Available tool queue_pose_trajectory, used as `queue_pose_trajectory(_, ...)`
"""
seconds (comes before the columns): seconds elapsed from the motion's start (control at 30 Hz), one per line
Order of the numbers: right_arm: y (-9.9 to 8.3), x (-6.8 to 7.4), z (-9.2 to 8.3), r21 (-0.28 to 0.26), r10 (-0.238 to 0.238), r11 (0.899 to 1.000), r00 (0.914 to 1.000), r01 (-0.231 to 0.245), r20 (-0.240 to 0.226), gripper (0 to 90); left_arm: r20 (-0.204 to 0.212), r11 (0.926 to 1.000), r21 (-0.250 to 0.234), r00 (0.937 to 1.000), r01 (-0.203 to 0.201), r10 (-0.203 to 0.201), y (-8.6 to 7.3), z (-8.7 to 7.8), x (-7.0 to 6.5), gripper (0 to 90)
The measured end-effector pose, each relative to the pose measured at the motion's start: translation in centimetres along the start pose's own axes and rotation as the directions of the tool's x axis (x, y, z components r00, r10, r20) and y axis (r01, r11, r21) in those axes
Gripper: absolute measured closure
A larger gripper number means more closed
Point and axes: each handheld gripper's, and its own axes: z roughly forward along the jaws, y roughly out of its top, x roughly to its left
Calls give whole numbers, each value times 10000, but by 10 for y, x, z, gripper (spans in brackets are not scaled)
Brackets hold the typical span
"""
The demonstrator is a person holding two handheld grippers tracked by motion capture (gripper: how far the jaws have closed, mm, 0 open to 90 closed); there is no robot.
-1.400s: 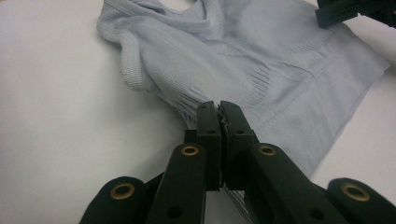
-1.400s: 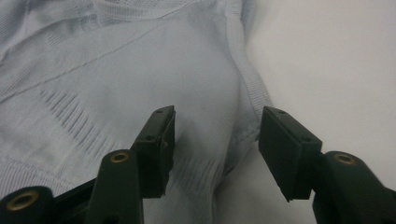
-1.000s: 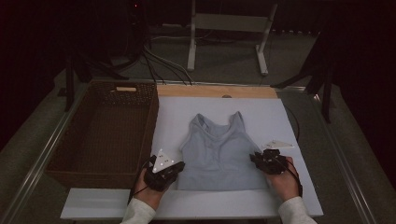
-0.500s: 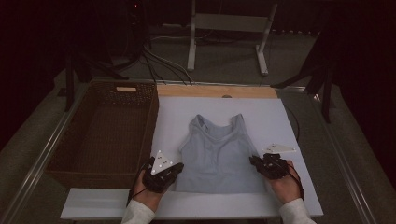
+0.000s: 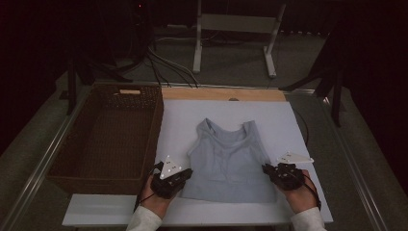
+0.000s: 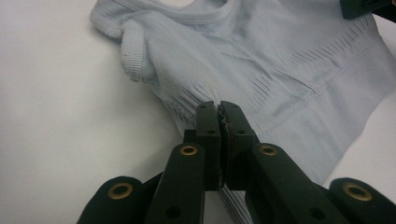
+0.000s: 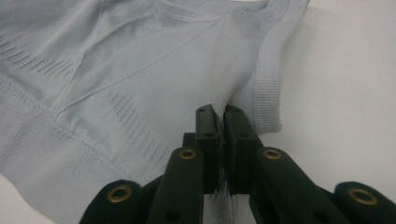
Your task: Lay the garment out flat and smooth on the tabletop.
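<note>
A pale blue ribbed tank top (image 5: 228,161) lies flat on the white table top (image 5: 192,115), neck away from me. My left gripper (image 5: 185,173) is shut on the top's left side edge (image 6: 187,100), fabric pinched between its jaws. My right gripper (image 5: 265,168) is shut on the right side edge below the armhole (image 7: 243,98); its jaws have just closed on the cloth. The left gripper view also catches the other gripper (image 6: 364,7) at the top right corner. The straps and armhole band (image 7: 268,79) lie slightly bunched.
A brown wicker basket (image 5: 108,139) stands left of the top, next to my left hand. A wooden strip (image 5: 221,94) edges the table's far side. Metal rails run along both table sides, with stand legs (image 5: 235,43) and cables on the floor beyond.
The right gripper has shifted slightly toward me and outward at the top's right edge, and the garment's right side looks drawn a little wider. The left gripper has stayed put.
</note>
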Motion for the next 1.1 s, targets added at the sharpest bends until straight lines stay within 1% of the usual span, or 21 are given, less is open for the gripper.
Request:
queue_pose_trajectory(0.17, -4, -4, -5, -23, 105, 9999, 9999, -105, 121, 857, 151, 10000, 28, 9999, -7, 7, 0, 4, -3, 872)
queue_pose_trajectory(0.2, -5, -6, -7, -25, 181, 9998, 9997, -181, 161, 857, 259, 9999, 98, 9996, -94, 92, 0, 5, -6, 871)
queue_pose_trajectory(0.3, -7, -9, -9, -47, 257, 9997, 9994, -257, 217, 857, 346, 9999, 91, 9993, -115, 111, 0, 7, -8, 871)
queue_pose_trajectory(0.33, -9, -11, -12, -64, 324, 9995, 9991, -322, 261, 857, 474, 9999, 81, 9988, -110, 106, 0, 8, -11, 871)
queue_pose_trajectory(0.43, -10, -13, -13, -67, 379, 9993, 9989, -377, 279, 857, 539, 9998, 77, 9984, -167, 163, 0, 8, -13, 870)
queue_pose_trajectory(0.47, -11, -13, -14, -49, 379, 9993, 9989, -378, 293, 857, 637, 9999, 57, 9978, -161, 157, 0, 8, -15, 870)
queue_pose_trajectory(0.5, -11, -13, -14, -49, 379, 9993, 9989, -378, 293, 857, 637, 9999, 57, 9978, -161, 157, 0, 8, -15, 870)
queue_pose_trajectory(0.53, -12, -14, -16, -57, 421, 9991, 9986, -419, 327, 857, 769, 9999, 43, 9970, -121, 117, 0, 8, -16, 870)
queue_pose_trajectory(0.6, -13, -15, -16, -63, 444, 9990, 9985, -442, 330, 857, 769, 9999, 43, 9970, -121, 117, 0, 8, -16, 869)
queue_pose_trajectory(0.67, -14, -16, -17, -66, 468, 9989, 9983, -466, 334, 856, 969, 9998, 29, 9951, -182, 178, -1, 8, -19, 857)
queue_pose_trajectory(0.7, -15, -16, -18, -52, 473, 9989, 9983, -472, 342, 856, 1070, 9997, 16, 9940, -227, 224, -1, 9, -19, 824)
queue_pose_trajectory(0.73, -16, -18, -18, -30, 505, 9987, 9981, -504, 363, 856, 1047, 9999, -59, 9944, -116, 122, -1, 9, -19, 697)
queue_pose_trajectory(0.77, -16, -18, -18, -30, 505, 9987, 9981, -504, 363, 856, 1047, 9999, -59, 9944, -116, 122, -1, 9, -19, 649)
queue_pose_trajectory(0.8, -17, -19, -19, -3, 531, 9986, 9979, -531, 384, 857, 973, 9998, -202, 9952, 73, -53, 0, 10, -17, 609)
queue_pose_trajectory(0.83, -17, -19, -19, -3, 531, 9986, 9979, -531, 384, 857, 973, 9998, -202, 9952, 73, -53, 0, 10, -17, 577)
queue_pose_trajectory(0.87, -17, -19, -20, 0, 519, 9987, 9976, -519, 469, 857, 856, 9992, -355, 9962, 175, -144, 2, 9, -14, 532)
queue_pose_trajectory(0.9, -17, -19, -20, 0, 519, 9987, 9976, -519, 469, 857, 856, 9992, -355, 9962, 175, -144, 2, 9, -14, 512)
queue_pose_trajectory(0.93, -18, -20, -21, 23, 482, 9988, 9972, -484, 578, 857, 773, 9982, -521, 9967, 306, -265, 5, 10, -11, 492)
queue_pose_trajectory(0.97, -18, -20, -21, 23, 482, 9988, 9972, -484, 578, 857, 773, 9982, -521, 9967, 306, -265, 5, 10, -11, 469)
queue_pose_trajectory(1.0, -19, -22, -22, 27, 527, 9986, 9968, -530, 600, 858, 709, 9970, -631, 9967, 452, -407, 8, 12, -8, 451)
queue_pose_trajectory(1.1, -19, -23, -22, 57, 542, 9985, 9965, -547, 631, 858, 569, 9956, -756, 9971, 546, -504, 12, 15, -6, 425)
